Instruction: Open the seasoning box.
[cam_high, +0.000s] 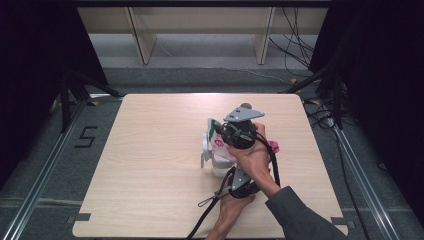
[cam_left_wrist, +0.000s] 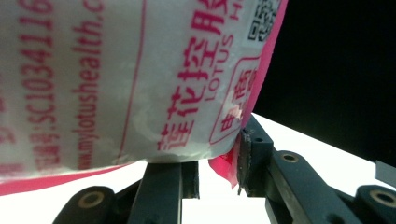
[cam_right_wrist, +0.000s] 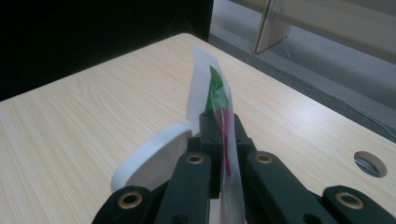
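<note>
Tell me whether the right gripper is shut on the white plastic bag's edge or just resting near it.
Shut on it. In the right gripper view, the right gripper has its jaws pressed together on the upright edge of the white plastic bag with pink print.

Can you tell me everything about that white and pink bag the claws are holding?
The bag is soft, crinkly plastic, white with pink edges, pink printed writing and a green patch near the top. It is lifted over the wooden table. The right claw pinches its thin top edge; the left claw grips a lower pink corner.
</note>
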